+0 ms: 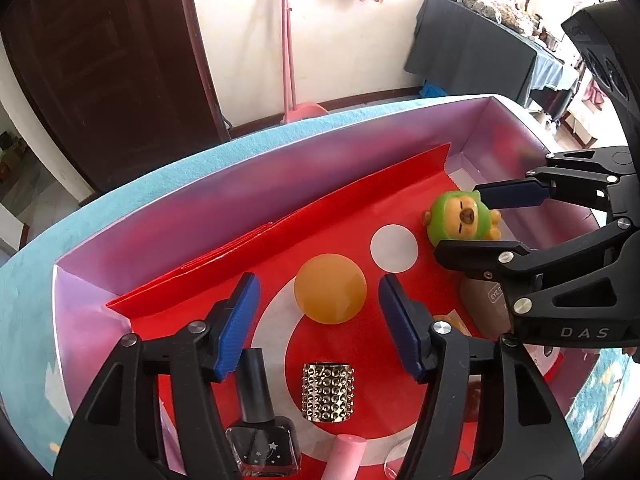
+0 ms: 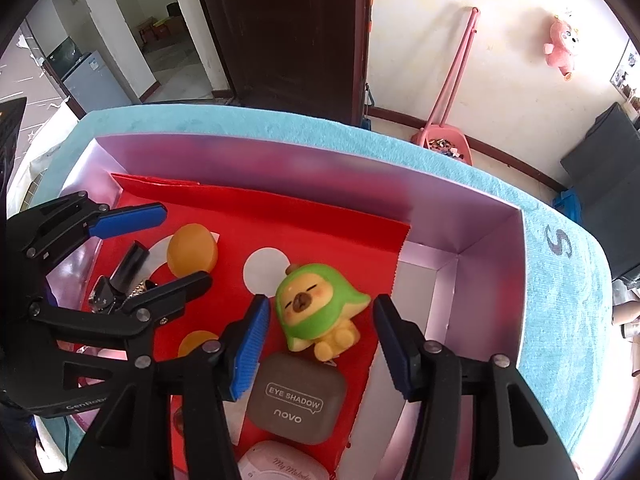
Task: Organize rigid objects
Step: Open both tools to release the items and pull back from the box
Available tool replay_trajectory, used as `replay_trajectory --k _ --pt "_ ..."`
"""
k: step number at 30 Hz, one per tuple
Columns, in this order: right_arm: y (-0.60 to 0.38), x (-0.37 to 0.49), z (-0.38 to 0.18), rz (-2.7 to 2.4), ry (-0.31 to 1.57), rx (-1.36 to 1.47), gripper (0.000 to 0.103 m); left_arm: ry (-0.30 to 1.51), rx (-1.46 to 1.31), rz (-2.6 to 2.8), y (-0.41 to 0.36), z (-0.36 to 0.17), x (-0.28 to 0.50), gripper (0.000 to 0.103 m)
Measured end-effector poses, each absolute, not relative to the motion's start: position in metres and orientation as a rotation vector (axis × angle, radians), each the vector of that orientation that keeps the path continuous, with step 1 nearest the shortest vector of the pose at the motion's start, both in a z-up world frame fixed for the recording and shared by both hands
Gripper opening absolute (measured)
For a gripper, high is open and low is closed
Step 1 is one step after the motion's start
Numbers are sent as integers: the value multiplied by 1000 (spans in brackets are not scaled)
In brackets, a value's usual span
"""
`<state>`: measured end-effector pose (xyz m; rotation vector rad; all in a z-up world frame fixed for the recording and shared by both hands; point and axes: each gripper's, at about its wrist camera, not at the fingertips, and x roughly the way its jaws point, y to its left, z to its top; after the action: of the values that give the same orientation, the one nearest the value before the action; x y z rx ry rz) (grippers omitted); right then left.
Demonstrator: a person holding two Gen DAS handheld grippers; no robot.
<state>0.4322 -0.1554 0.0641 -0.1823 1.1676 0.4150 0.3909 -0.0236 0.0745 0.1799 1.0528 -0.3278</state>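
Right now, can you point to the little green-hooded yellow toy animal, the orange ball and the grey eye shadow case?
green-hooded yellow toy animal (image 2: 306,304): right wrist view, on its face.
orange ball (image 1: 330,294): left wrist view, its middle.
grey eye shadow case (image 2: 296,400): right wrist view, on the lid.

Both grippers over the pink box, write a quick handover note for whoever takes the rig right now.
Left gripper: open, empty, over the orange ball.
Right gripper: open, empty, fingers either side of the green-hooded toy, not closed.
In the pink box on the red sheet: nail polish, studded gold cylinder, eyeshadow case.
Done: nothing held.
Left: grasp and place items.
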Motion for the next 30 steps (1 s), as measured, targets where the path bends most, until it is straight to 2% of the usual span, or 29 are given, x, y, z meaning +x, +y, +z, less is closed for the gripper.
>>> replay_trajectory --k 11,14,16,19,23,30 --pt "-159 402 109 430 1089 -142 66 997 137 -300 -11 98 370 68" --pt "-161 390 126 432 1056 -132 70 959 119 -280 -6 111 357 76" --pt "-163 381 136 435 1033 -125 72 933 102 -279 -3 119 348 76" --pt "-167 367 150 442 989 -113 78 900 81 -266 -1 131 336 77" --pt "-174 343 165 442 913 -88 87 824 60 -242 2 146 314 87" --pt "-189 306 174 426 799 -57 102 688 42 -178 8 164 275 93"
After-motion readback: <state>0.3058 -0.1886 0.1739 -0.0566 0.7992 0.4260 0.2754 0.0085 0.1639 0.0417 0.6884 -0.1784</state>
